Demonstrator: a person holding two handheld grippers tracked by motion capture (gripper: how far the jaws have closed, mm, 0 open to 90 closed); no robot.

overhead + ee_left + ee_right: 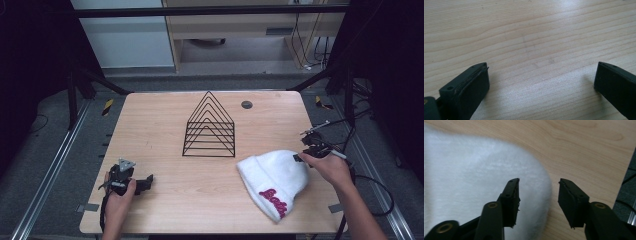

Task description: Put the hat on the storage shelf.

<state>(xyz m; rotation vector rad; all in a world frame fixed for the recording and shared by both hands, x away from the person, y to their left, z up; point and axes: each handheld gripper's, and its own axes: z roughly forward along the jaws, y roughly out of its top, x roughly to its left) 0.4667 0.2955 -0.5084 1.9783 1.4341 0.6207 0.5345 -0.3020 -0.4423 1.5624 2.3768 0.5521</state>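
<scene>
A white knit beanie (272, 180) with red lettering lies on the wooden table (165, 120) at the front right. My right gripper (300, 157) hovers at the beanie's upper right edge. In the right gripper view it (538, 195) stands open, one jaw over the white fabric (469, 182), the other over bare wood. My left gripper (145, 181) rests low at the table's front left, held by a hand. In the left gripper view it (541, 75) is open wide over bare wood, nothing between its fingers.
A black wire rack (210, 127) with a peaked top stands at the table's middle. A dark round disc (246, 104) sits near the back edge. Cables (370, 185) trail off the table's right side.
</scene>
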